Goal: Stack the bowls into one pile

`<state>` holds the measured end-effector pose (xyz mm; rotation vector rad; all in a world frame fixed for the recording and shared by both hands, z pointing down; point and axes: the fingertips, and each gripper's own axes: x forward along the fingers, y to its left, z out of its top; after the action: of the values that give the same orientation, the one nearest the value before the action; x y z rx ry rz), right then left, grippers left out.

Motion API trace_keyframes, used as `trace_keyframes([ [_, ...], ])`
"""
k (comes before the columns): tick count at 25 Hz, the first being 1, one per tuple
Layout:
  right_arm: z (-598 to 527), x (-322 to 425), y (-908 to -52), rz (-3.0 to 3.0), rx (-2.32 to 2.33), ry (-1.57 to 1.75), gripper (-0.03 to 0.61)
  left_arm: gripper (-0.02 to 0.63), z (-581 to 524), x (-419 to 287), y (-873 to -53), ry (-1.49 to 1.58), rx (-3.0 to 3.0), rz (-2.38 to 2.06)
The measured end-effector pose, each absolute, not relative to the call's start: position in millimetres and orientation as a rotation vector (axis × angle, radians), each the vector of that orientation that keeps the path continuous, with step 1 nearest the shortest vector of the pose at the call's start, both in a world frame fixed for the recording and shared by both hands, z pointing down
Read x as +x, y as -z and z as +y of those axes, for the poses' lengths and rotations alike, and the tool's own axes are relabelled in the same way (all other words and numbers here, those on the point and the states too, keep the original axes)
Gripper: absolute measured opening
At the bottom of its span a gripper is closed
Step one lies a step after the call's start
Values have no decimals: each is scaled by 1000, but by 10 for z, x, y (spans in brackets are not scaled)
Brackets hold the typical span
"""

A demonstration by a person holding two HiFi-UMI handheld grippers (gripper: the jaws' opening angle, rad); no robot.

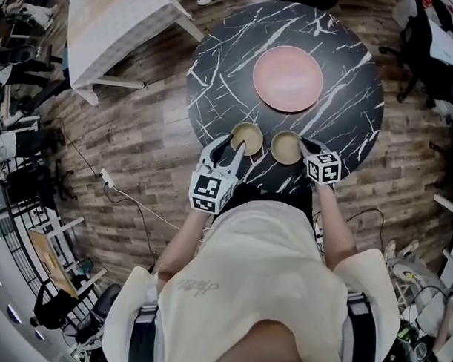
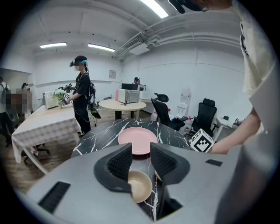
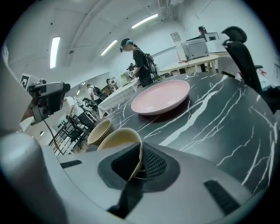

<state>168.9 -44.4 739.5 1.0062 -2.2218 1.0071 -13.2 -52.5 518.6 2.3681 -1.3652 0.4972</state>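
Two tan bowls stand side by side near the front edge of the round black marble table (image 1: 348, 106). My left gripper (image 1: 231, 145) is over the left bowl (image 1: 246, 139), jaws open, one on either side of its near rim; in the left gripper view (image 2: 140, 151) that bowl (image 2: 139, 186) lies just below the pads, untouched. My right gripper (image 1: 303, 144) is shut on the near rim of the right bowl (image 1: 286, 147); in the right gripper view (image 3: 140, 154) the thin wall of this bowl (image 3: 117, 139) is pinched between the pads, with the left bowl (image 3: 99, 131) just beyond.
A pink plate (image 1: 287, 78) (image 3: 161, 97) (image 2: 136, 139) lies farther back on the table. A cloth-covered table (image 1: 121, 24) stands at the far left, with office chairs (image 2: 205, 114) around. A person (image 2: 82, 98) stands beyond the table. Cables (image 1: 129, 199) trail over the wooden floor.
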Motion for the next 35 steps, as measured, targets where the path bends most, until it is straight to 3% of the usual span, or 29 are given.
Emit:
trace_keyframes([
  [23, -465, 1670, -6940, -2239, 943, -792, 20, 138, -367, -280, -5165, -455, 2424, -1386],
  [35, -631, 1114, -6388, -2314, 864, -651, 20, 138, -174, -831, -5209, -358, 2360, -1481],
])
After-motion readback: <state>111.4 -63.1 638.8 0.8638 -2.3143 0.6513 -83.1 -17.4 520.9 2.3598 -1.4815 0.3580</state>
